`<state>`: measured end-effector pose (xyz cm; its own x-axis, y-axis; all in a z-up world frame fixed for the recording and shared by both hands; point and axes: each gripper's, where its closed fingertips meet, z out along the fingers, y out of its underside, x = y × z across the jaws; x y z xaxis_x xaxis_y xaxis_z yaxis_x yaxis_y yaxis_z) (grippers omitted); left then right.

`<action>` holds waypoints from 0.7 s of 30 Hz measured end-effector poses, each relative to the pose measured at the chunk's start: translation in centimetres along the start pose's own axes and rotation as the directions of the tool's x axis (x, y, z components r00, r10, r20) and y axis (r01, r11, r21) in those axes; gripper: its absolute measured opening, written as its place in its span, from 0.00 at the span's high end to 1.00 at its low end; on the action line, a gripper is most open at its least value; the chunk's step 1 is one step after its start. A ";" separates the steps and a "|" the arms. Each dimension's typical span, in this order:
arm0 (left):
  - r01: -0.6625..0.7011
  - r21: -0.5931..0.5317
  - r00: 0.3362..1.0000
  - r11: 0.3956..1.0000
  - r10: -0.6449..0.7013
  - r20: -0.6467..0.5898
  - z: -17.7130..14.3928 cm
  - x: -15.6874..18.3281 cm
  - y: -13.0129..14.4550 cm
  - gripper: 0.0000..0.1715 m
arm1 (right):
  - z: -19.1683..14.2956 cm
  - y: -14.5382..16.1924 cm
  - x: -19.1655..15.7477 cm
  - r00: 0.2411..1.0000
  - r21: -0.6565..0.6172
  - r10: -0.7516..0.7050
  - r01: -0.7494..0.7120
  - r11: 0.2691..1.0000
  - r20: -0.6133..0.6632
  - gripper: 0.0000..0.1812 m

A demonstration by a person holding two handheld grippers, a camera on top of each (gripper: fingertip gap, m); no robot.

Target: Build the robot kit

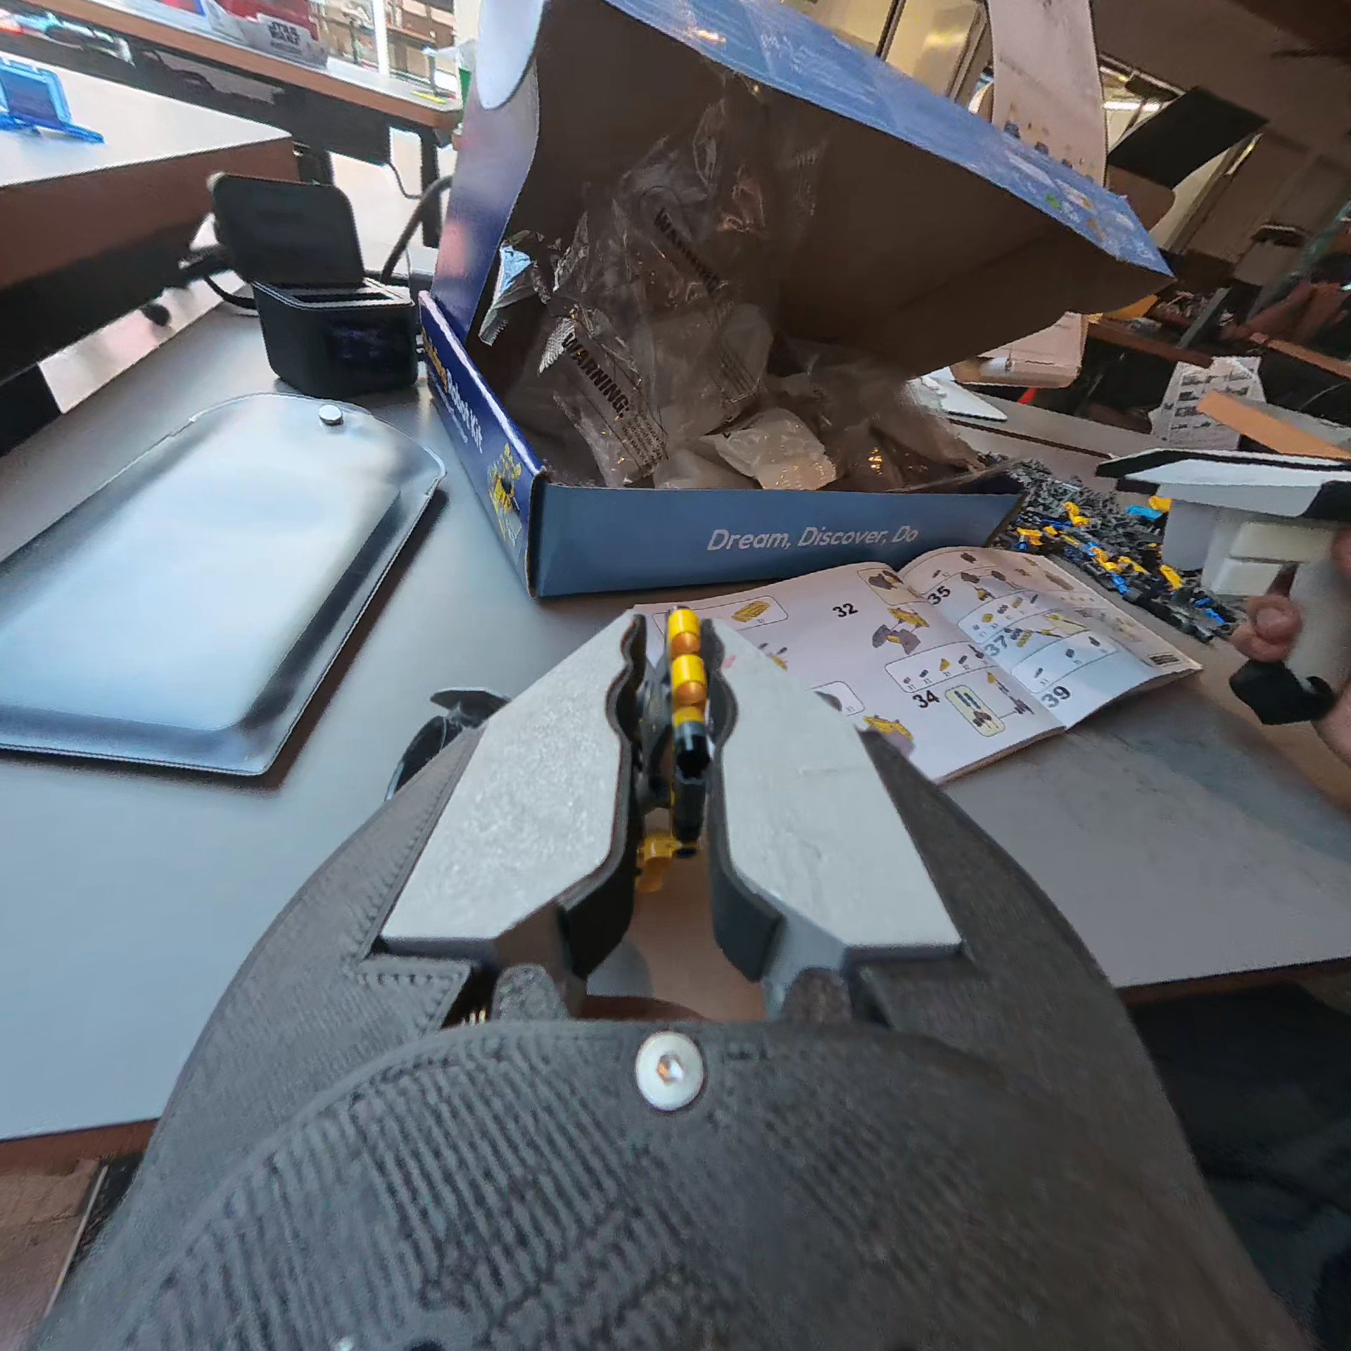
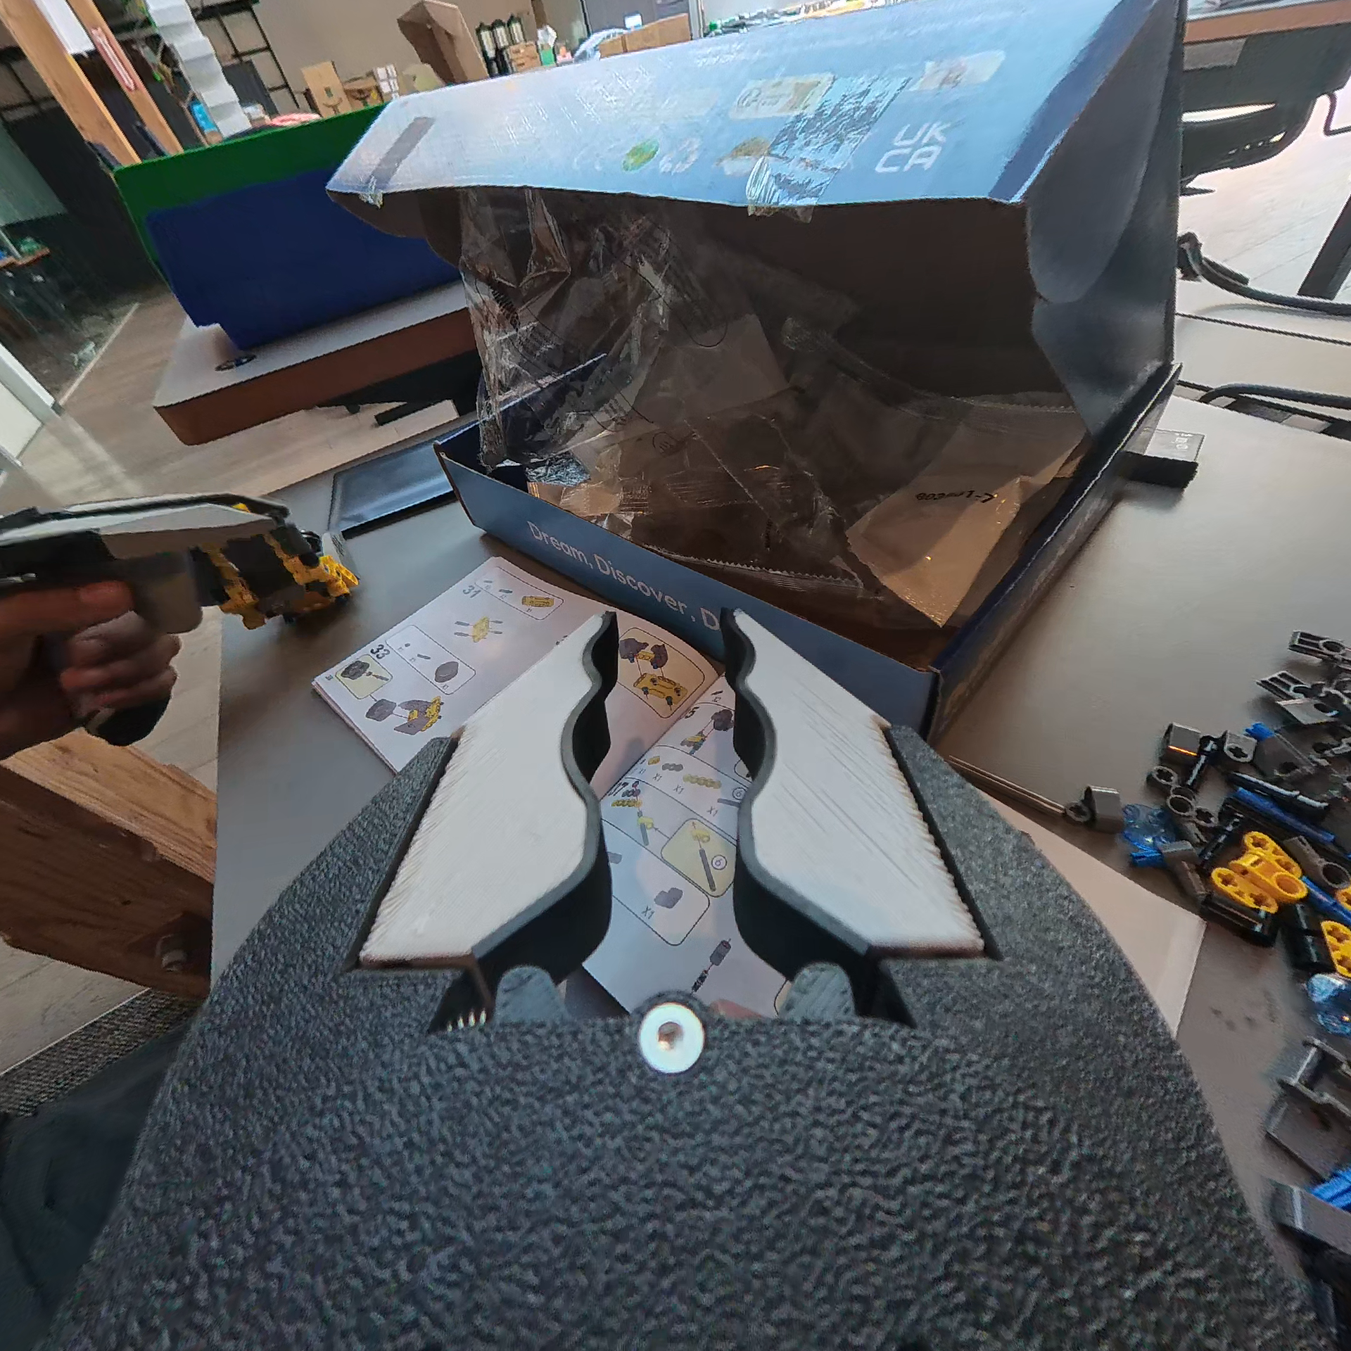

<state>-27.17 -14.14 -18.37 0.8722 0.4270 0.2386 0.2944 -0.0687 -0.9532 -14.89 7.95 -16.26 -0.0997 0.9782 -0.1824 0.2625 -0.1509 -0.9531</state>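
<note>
While your left claw (image 1: 676, 731) is clamped on the yellow-and-black brick assembly (image 1: 683, 702), its long axis running along the fingers, your right claw (image 2: 669, 702) hangs parted and empty above the open instruction booklet (image 2: 658, 804); the assembly lies to its left.

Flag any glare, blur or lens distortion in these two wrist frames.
Left wrist view: fisheye bends the table edge; sheen washes out the clear plastic lid; the right claw at the frame edge is smeared; the left claw and its yellow-black model are sharp. Right wrist view: reflections on the plastic bags in the blue box; background soft.
</note>
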 end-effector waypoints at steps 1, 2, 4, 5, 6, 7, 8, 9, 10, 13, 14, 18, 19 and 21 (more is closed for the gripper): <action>-0.015 0.002 1.000 1.000 0.015 0.016 0.1 -0.2 0.1 0.95 | 0.0 0.0 0.0 1.000 -0.002 0.000 0.000 1.000 0.000 0.85; -0.024 0.000 0.999 1.000 0.024 0.028 0.1 -0.3 0.2 0.93 | 0.1 0.1 0.0 1.000 -0.004 -0.001 0.001 1.000 -0.001 0.85; -0.009 -0.022 1.000 1.000 0.010 0.019 0.3 -0.1 0.7 0.82 | 0.1 0.1 0.0 1.000 -0.005 -0.003 0.003 1.000 -0.002 0.85; 0.002 -0.032 1.000 0.999 -0.002 0.013 0.3 0.0 0.9 0.81 | 0.1 0.1 0.0 1.000 -0.007 -0.004 0.004 1.000 -0.002 0.85; 0.002 -0.033 1.000 0.999 -0.002 0.007 0.3 0.1 1.0 0.82 | 0.2 0.2 0.0 1.000 -0.009 -0.004 0.004 1.000 -0.001 0.85; -0.006 -0.025 1.000 1.000 0.007 0.011 0.2 0.1 1.0 0.83 | 0.2 0.3 -0.1 1.000 -0.013 -0.005 0.005 1.000 -0.001 0.85; -0.016 -0.017 1.000 1.000 0.017 0.024 0.1 0.0 1.0 0.82 | 0.3 0.3 -0.1 1.000 -0.017 -0.007 0.007 1.000 -0.001 0.85; -0.026 -0.016 0.999 1.000 0.027 0.036 0.0 -0.1 1.0 0.81 | 0.3 0.4 -0.1 1.000 -0.019 -0.009 0.009 1.000 -0.001 0.85; -0.036 -0.021 0.999 0.999 0.037 0.039 0.0 -0.2 1.1 0.81 | 0.4 0.5 -0.1 1.000 -0.023 -0.011 0.011 1.000 -0.001 0.85; -0.069 -0.044 0.996 0.997 0.071 0.050 0.0 -0.3 1.3 0.79 | 0.5 0.6 -0.2 1.000 -0.028 -0.015 0.015 0.999 -0.001 0.85; -0.075 -0.038 0.996 0.996 0.077 0.055 -0.1 -0.4 1.1 0.80 | 0.5 0.6 -0.2 1.000 -0.029 -0.016 0.016 0.999 -0.002 0.85; -0.075 -0.061 0.997 0.995 0.077 0.028 -0.4 -0.3 1.0 0.96 | 0.5 0.6 -0.2 1.000 -0.030 -0.015 0.015 0.999 -0.001 0.85; -0.065 -0.073 0.997 0.995 0.067 0.027 -0.5 -0.5 0.8 0.96 | 0.5 0.7 -0.2 1.000 -0.031 -0.015 0.015 0.999 0.000 0.85; -0.013 -0.084 1.000 0.996 0.015 0.022 -0.8 -1.2 0.1 0.96 | 0.6 0.8 -0.3 1.000 -0.037 -0.015 0.016 0.999 0.003 0.85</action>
<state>-27.86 -15.37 -18.63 0.8679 0.4453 0.2201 0.3144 -0.1494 -0.9374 -15.22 7.43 -17.11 -0.1062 0.9800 -0.1683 0.2965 -0.1303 -0.9461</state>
